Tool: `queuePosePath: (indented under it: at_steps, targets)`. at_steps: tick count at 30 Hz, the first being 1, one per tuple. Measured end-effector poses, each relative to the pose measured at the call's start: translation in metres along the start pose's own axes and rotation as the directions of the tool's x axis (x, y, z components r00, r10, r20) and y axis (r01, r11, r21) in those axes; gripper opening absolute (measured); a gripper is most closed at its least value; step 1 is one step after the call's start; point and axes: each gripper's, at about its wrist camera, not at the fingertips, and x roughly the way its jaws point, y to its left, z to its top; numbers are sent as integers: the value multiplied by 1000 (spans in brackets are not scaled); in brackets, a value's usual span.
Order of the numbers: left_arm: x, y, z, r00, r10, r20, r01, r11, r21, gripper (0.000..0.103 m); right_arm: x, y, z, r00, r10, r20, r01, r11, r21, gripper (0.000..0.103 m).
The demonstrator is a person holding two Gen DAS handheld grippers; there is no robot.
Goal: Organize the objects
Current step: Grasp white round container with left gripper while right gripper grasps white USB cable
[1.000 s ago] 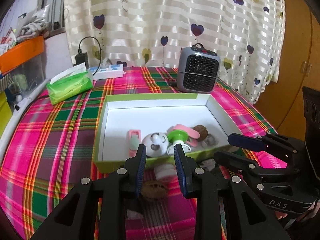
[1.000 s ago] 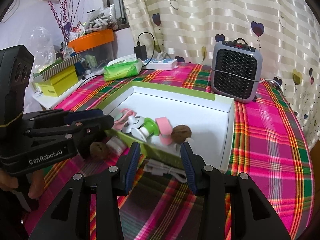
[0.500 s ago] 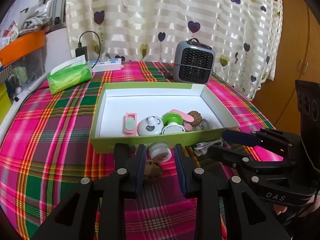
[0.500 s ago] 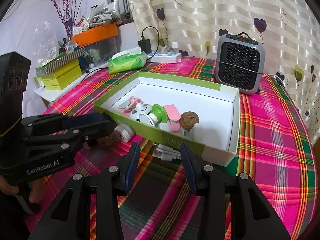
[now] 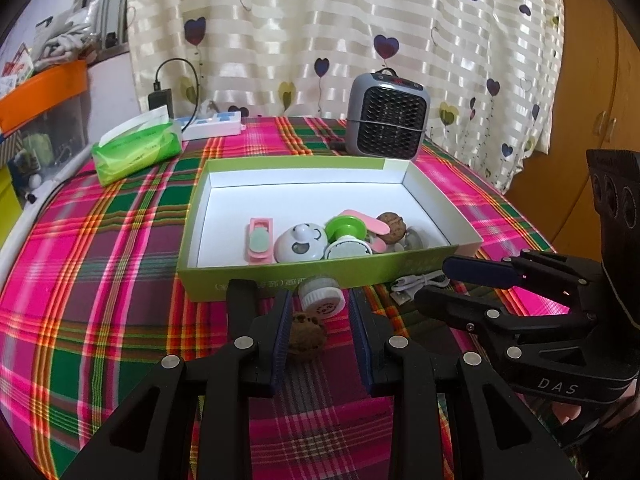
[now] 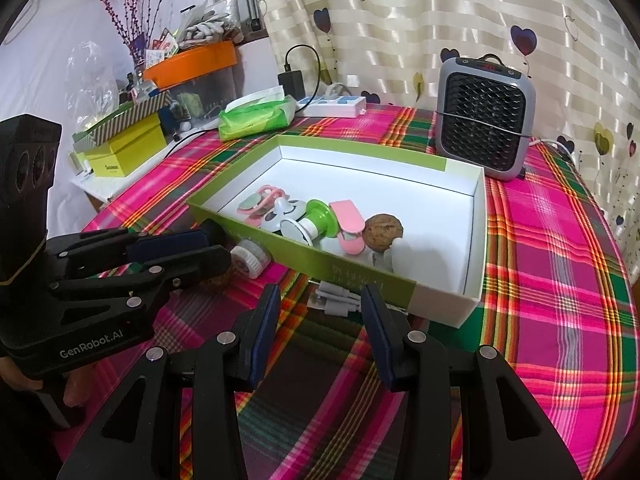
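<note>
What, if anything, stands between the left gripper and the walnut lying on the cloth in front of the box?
Nothing visible. The walnut lies on the tablecloth between the open fingers of the left gripper, nearer the left finger. The white round cap sits just beyond it, against the box wall.

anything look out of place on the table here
Yes. Three small things lie on the tablecloth outside the green box, against its near wall: a walnut, a small white round container tipped on its side, and a coiled white cable. Similar items already sit inside the box.
</note>
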Motion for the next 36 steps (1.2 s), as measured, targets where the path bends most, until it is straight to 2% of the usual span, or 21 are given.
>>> queuePosePath:
  at_steps: [19,30,36]
  targets:
    - [7,-14,5,1000,25,-18,-24,999,47,27,-1,-8,-1,1000,-8,-15,9,999,46,43]
    - [23,-14,11,994,85,-66,-83,996,34,28,4,-27,-4,998,-15,-64,22,993,116,43]
    - [29,-16,14,992,92,-87,-89,995,34,29,12,-37,-2,995,13,-100,3,988,155,43]
